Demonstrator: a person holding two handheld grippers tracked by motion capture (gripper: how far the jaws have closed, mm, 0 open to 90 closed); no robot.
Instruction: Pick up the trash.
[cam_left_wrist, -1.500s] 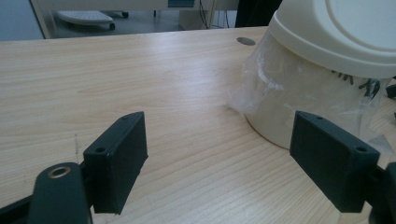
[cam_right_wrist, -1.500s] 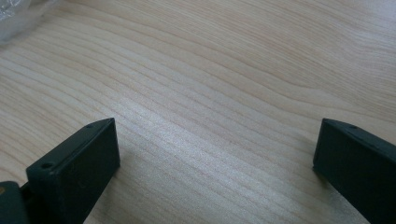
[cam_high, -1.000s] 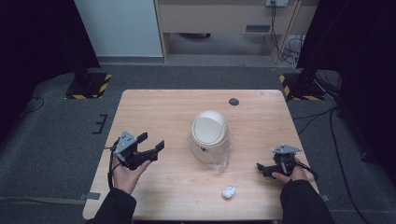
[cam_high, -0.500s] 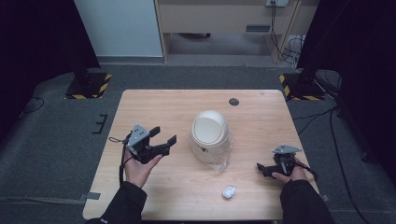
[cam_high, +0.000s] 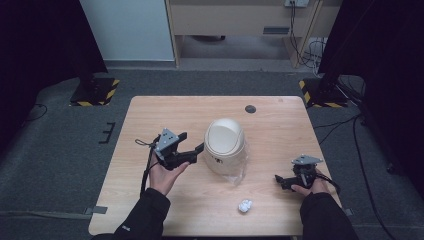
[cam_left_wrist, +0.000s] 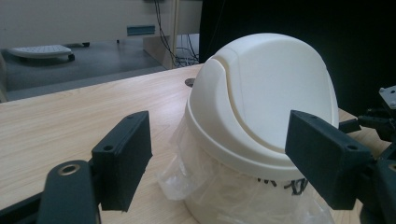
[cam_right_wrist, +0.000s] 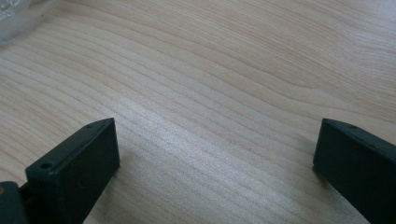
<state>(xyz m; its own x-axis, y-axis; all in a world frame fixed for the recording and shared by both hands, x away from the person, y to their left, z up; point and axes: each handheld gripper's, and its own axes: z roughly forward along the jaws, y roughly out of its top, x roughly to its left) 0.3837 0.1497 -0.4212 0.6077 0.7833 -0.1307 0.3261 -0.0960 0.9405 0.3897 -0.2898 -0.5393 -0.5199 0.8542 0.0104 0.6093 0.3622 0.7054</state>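
Mid-table sits the cream dome-lid bin w/ a clear plastic liner spilling out under it, and the left gripper is right beside its left side, jaws spread wide w/ nothing in them, not touching afaict. Right gripper rests low near the right edge of the wooden table, jaws wide apart and empty too. Crumpled paper ball lies near the front edge, btw both hands.

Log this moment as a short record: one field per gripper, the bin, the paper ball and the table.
left gripper: open, jaws wide, aimed at the bin's domed lid
right gripper: open, low over bare wood, holding nothing
bin: cream, domed swing lid, clear liner bag sticking out below the lid
paper ball: crumpled, white, near the front edge
table: light wood
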